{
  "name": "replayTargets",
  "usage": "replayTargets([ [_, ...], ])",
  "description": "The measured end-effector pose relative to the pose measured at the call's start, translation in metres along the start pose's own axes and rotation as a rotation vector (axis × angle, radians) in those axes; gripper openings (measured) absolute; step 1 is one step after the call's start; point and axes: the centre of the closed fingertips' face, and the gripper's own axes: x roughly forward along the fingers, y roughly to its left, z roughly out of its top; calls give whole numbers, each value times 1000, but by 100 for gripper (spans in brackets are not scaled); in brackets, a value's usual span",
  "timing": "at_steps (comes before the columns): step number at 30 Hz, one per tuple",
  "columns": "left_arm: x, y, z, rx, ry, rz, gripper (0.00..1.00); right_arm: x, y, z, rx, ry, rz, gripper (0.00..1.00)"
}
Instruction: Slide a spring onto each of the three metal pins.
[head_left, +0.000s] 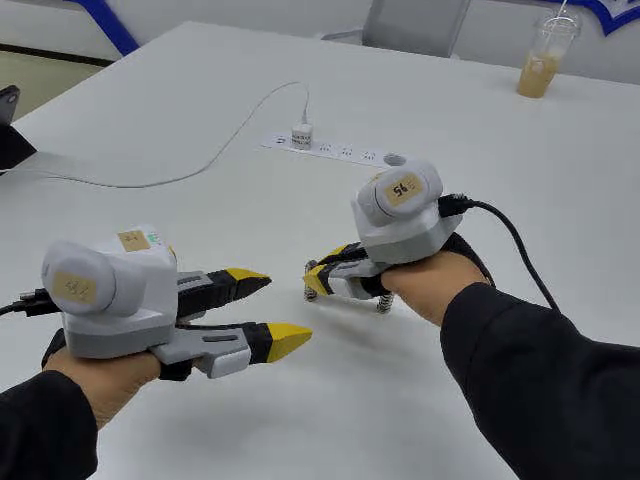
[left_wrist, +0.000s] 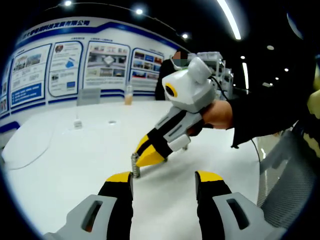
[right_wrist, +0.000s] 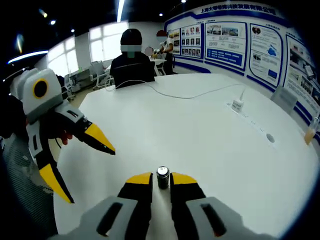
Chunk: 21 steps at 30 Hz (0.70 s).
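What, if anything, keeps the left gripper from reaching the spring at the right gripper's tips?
Probably reachable, but not free to grasp. The left gripper is open, and bare table lies between it and the spring. However, the right gripper seems closed on that spring's top, crowding it.

White table — power strip, plugged-in charger — drink cup beyond.

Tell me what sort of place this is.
Probably an office meeting room or showroom: a large white table with a power strip on it, blue-trimmed information boards along the wall, and an office chair.
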Motion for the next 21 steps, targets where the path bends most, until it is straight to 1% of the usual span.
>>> replayTargets([
  [4, 0, 0, 0, 0, 1, 0, 52, -8, 2, 3, -19, -12, -9, 17],
  [10, 0, -1, 0, 1, 4, -1, 53, -24, 3, 6, -23, -41, -21, 18],
  [21, 1, -2, 1, 1, 7, -2, 55, -52, 12, 4, -34, -81, -31, 20],
])
